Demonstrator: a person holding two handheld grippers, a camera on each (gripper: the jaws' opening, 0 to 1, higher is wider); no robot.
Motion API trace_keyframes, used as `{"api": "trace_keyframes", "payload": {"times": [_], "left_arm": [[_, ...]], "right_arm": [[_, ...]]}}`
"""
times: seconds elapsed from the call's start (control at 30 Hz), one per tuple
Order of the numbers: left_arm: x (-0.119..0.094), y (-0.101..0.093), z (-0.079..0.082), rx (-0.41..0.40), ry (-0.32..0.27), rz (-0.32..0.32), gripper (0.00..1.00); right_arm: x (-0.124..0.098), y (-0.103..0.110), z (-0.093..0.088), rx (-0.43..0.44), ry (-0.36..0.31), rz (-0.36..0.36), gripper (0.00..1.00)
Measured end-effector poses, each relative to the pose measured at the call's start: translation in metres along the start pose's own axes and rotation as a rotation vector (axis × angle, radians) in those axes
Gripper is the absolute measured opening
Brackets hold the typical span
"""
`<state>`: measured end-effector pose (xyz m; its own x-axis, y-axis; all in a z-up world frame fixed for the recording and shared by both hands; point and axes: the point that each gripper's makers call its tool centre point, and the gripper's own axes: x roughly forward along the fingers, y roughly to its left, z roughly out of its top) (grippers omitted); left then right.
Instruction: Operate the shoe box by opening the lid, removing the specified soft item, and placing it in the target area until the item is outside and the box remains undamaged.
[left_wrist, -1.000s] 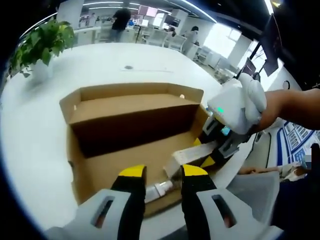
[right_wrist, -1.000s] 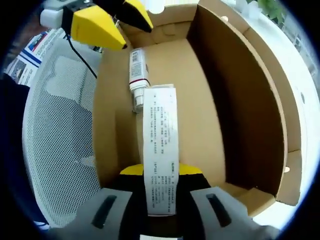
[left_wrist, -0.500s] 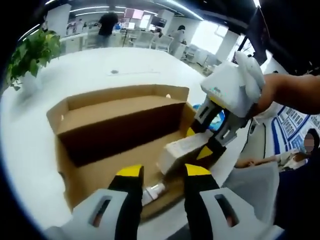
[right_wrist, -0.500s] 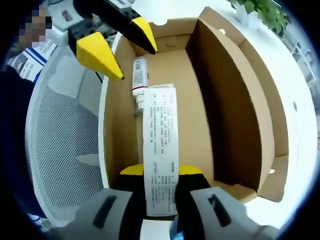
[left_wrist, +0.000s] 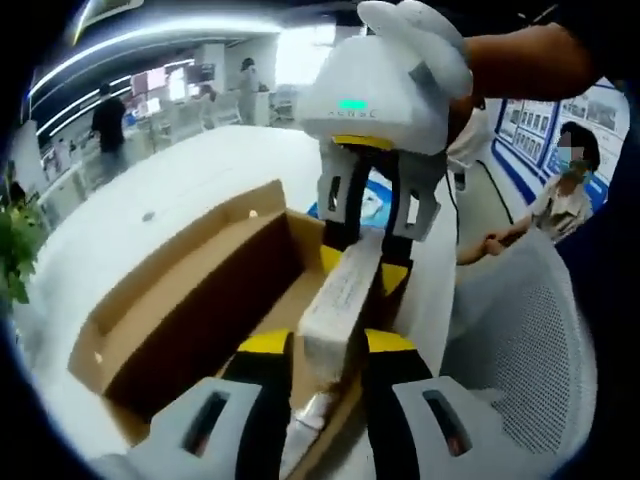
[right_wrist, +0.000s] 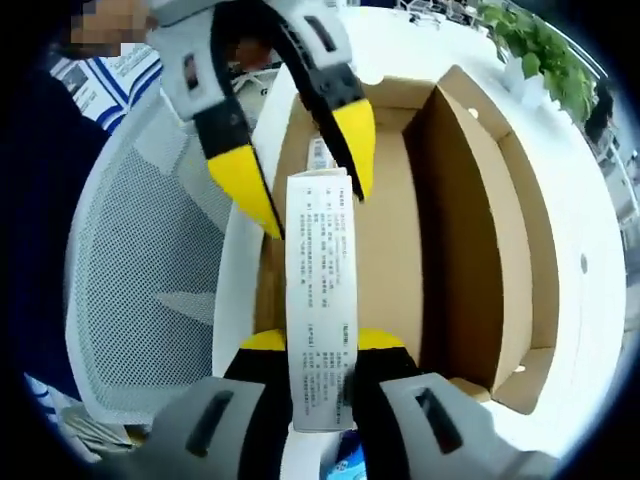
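Holding the long white packet (right_wrist: 320, 320) by its near end above the open shoe box (right_wrist: 480, 240), the right gripper (right_wrist: 318, 345) points it lengthwise between the left gripper's (right_wrist: 305, 170) spread, empty jaws

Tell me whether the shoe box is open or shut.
Open: the shoe box shows its bare cardboard floor, lid flap standing upright along one side.

You stand at a white tabletop (left_wrist: 190, 190) in an open office: ceiling strip lights (left_wrist: 150, 35), a grey mesh chair (right_wrist: 140, 260), a potted plant (right_wrist: 545, 50), people at distant desks.
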<state>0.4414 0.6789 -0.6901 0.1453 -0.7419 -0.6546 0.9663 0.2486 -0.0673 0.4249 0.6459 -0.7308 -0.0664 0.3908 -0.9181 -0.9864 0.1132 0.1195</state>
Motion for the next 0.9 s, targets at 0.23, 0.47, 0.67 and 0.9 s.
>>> {"api": "trace_keyframes", "payload": {"times": [0.23, 0.47, 0.67, 0.9], "left_arm": [[0.003, -0.014, 0.004, 0.070, -0.016, -0.070, 0.20], [-0.002, -0.014, 0.014, 0.098, -0.072, -0.077, 0.16], [-0.006, -0.011, 0.023, 0.109, -0.096, -0.072, 0.16], [-0.014, -0.007, 0.034, 0.110, -0.135, -0.069, 0.16]], "right_arm": [[-0.006, 0.007, 0.003, -0.092, -0.005, 0.018, 0.19], [-0.017, 0.003, 0.007, -0.114, -0.057, 0.004, 0.20], [-0.030, -0.002, 0.009, -0.092, -0.110, -0.017, 0.21], [-0.046, -0.008, 0.002, -0.067, -0.143, -0.050, 0.21]]}}
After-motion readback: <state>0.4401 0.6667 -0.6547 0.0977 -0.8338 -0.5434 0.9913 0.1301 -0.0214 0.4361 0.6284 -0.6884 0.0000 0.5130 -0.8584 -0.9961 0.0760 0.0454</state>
